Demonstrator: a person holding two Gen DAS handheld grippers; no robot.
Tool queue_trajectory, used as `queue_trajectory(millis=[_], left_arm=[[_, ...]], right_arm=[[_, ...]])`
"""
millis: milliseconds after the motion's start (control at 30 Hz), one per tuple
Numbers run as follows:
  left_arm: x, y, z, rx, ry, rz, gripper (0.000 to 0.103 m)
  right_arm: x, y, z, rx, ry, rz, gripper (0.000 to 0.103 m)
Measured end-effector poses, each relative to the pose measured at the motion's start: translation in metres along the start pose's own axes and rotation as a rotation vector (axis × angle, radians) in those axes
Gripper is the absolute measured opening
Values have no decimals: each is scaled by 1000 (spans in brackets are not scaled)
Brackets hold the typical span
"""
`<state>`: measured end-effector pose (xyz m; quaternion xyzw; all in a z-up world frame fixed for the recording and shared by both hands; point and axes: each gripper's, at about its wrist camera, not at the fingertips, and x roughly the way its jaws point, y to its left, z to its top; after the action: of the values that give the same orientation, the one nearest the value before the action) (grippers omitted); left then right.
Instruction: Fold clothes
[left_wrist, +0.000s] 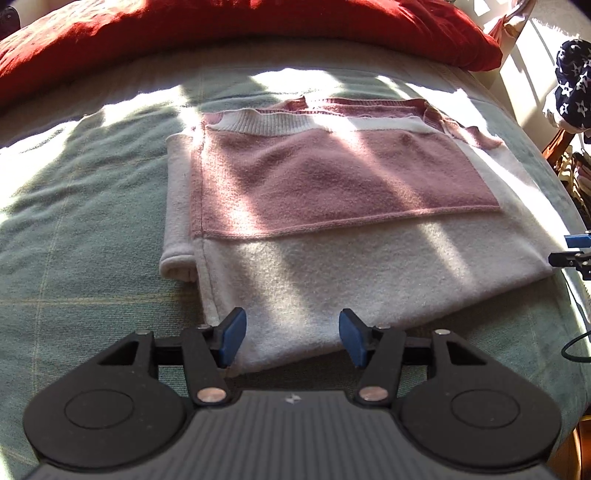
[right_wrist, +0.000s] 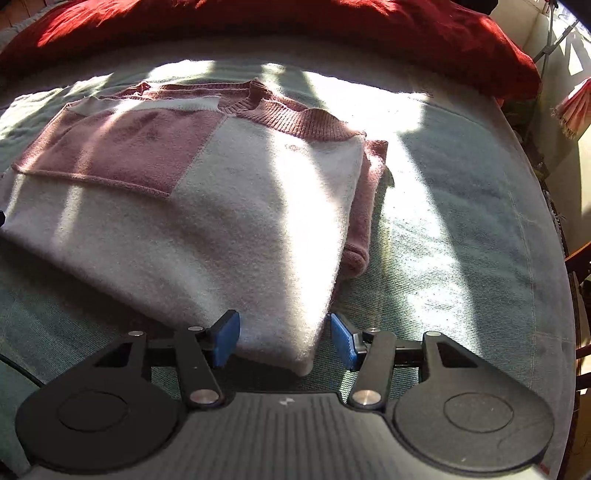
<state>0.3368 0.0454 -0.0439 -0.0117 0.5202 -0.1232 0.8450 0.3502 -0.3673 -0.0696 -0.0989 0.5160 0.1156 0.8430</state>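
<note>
Fleecy pink-and-cream sweater (left_wrist: 332, 221) lies folded on the green blanket (left_wrist: 74, 258). Only the left wrist view shows its left sleeve tucked under and a star-print cloth (left_wrist: 572, 85); only the right shows the pink collar (right_wrist: 295, 118). Left gripper (left_wrist: 293, 339) and right gripper (right_wrist: 284, 338) stand apart, each straddling a near corner. Red bedding (right_wrist: 332, 33) is cut off.

I see a bed under a pale green blanket (left_wrist: 92, 229), crossed by bright bars of sunlight and shadow. A big red cushion (right_wrist: 295, 33) runs along its far edge. Off to the right there's a cream wall (left_wrist: 524, 74) in sun and some dark star-printed cloth (left_wrist: 574, 85).
</note>
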Motion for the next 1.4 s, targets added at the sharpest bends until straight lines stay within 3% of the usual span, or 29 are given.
queue_trajectory(millis=[233, 367, 433, 567, 733, 967, 1033, 1100, 1167, 1333, 1400], left_arm=[[13, -49, 15, 73, -77, -143, 57], [27, -63, 13, 84, -45, -189, 57], [33, -57, 9, 67, -16, -164, 57], [26, -28, -4, 4, 14, -109, 58], [6, -12, -5, 0, -8, -58, 59], [19, -2, 3, 43, 38, 53, 58], [14, -4, 0, 76, 25, 37, 58], [4, -16, -2, 186, 4, 20, 60], [0, -39, -5, 377, -6, 41, 60], [14, -85, -33, 936, -32, 167, 60], [23, -89, -46, 1099, -53, 226, 61]], right_arm=[[-3, 50, 20, -96, -58, 74, 61], [-12, 64, 19, -174, -108, 32, 63], [-9, 58, 14, -150, -76, 65, 64], [7, 25, -5, -54, 30, 16, 64], [-5, 11, -7, -7, -4, 42, 64], [4, 15, 4, -55, -17, 17, 64], [6, 14, 1, -73, -2, 11, 64], [-4, 20, 1, -152, -22, 14, 64], [-10, 28, 1, -251, -42, 7, 64], [-10, 67, -9, -649, -99, -33, 64], [-7, 82, -18, -810, -114, -55, 64]])
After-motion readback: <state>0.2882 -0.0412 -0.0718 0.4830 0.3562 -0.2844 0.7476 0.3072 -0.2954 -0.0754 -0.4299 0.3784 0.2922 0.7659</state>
